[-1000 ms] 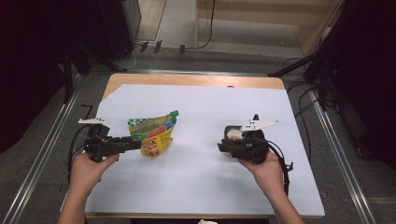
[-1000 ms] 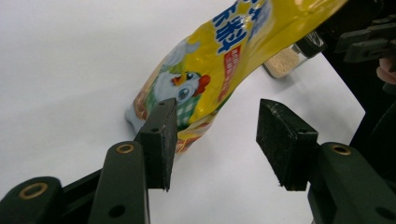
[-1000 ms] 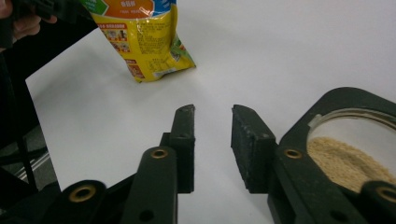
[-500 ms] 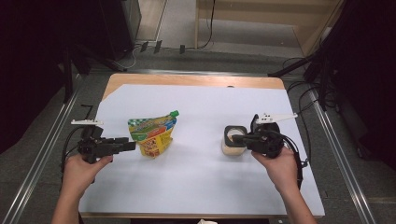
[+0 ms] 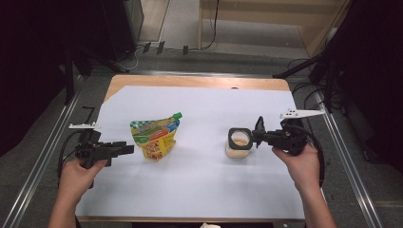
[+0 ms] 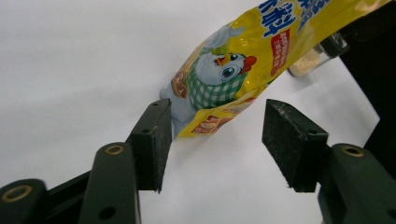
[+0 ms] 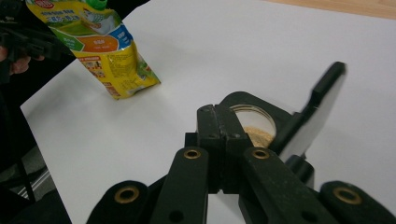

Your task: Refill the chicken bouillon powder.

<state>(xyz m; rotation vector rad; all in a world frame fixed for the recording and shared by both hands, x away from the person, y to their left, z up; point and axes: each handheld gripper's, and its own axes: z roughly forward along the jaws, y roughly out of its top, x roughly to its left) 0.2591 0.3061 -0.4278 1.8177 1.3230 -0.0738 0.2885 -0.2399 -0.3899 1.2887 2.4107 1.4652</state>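
White sheet [image 5: 199,190] covers wooden table [image 5: 199,81] (far edge bare); cables [image 5: 157,47] on floor.

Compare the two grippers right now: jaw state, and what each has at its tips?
The left gripper has its jaws apart, with the bottom corner of the yellow pouch just in front of them, not pinched. The right gripper has its jaws pressed together with no gap, at the black flip lid of the open jar; whether they pinch it is unclear. Both are hand-held low over the white sheet.
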